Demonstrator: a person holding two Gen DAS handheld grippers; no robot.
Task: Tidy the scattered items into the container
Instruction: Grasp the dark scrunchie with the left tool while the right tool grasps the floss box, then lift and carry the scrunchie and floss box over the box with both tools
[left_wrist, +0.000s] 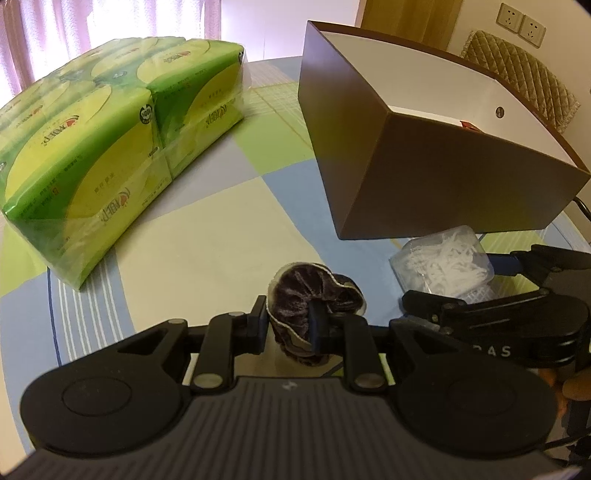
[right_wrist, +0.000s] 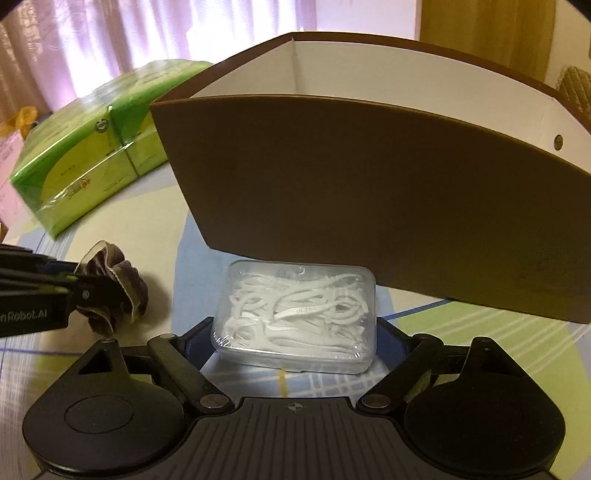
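Left gripper (left_wrist: 290, 325) clamped on the scrunchie (left_wrist: 314, 295); right gripper (right_wrist: 295, 332) apart, floss box (right_wrist: 295, 317) between its fingers.

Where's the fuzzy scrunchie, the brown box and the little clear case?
scrunchie (left_wrist: 295, 291): left wrist view, its velvet top.
brown box (right_wrist: 369, 192): right wrist view, front wall.
clear case (right_wrist: 295, 314): right wrist view, its lid.

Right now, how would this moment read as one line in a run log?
left hand-held gripper: shut on scrunchie | right hand-held gripper: open around floss-pick case | brown box: behind case | both items on table
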